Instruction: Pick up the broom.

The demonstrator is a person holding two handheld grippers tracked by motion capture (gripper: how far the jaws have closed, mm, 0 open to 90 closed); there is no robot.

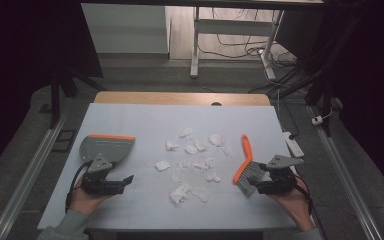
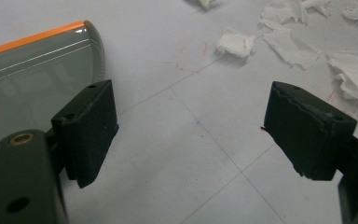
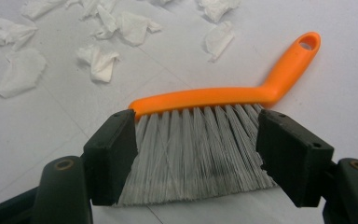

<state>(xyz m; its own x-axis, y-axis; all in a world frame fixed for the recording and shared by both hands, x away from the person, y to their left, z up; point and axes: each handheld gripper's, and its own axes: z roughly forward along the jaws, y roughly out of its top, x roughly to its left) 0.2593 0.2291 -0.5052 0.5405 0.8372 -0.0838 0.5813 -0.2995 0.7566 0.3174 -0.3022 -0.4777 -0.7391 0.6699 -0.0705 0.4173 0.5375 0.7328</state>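
Left gripper: we see jaws spread wide, empty, just beside the grey dustpan.
Right gripper: we note jaws spread, flanking the bristles of the orange hand brush.
Torn tissue scraps: scattered mid-table between both tools.

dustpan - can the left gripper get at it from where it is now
Probably yes. The left gripper sits open just beside the dustpan, whose grey body lies right by one jaw in the left gripper view, with bare table between them. The paper scraps lie off to the other side.
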